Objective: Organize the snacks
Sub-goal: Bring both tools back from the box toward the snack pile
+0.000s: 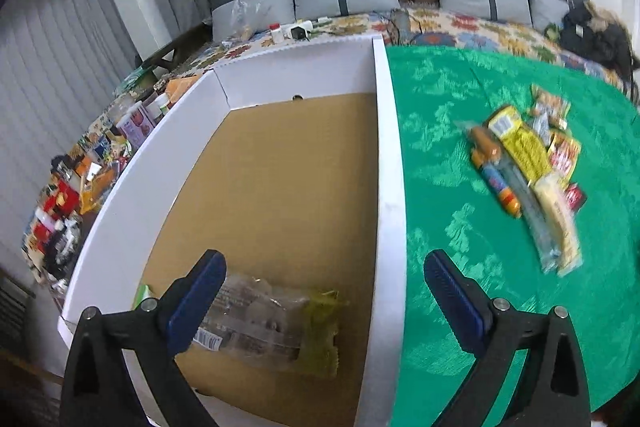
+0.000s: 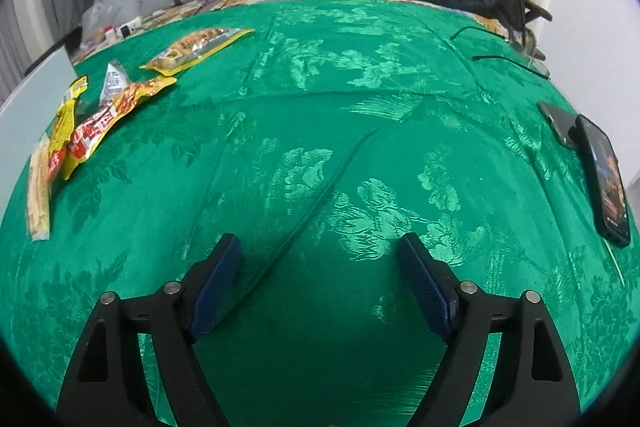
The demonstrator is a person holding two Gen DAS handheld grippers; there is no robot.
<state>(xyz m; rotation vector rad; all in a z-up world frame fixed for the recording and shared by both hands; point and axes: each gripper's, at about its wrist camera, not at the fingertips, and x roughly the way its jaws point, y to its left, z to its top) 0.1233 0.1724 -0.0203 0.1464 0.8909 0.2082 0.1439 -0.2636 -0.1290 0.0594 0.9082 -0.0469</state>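
Both claws are spread wide and empty: left gripper (image 1: pixel 320 291) over the clear snack pack (image 1: pixel 264 327) in the white box (image 1: pixel 390 187), right gripper (image 2: pixel 320 267) over bare green cloth (image 2: pixel 360 87). Loose snack packets (image 2: pixel 100 119) overlap in a pile beside the box, so a grab could easily snag two and drop one short.

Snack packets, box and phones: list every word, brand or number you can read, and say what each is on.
No text can be read in either view.
clear packet in the box: barcode label, too blurred.
yellow packet: dark print, blurred.
red and yellow packet: large characters, not legible.
white sachet: tiny print, unreadable.
phone: a picture on its screen, no readable text.
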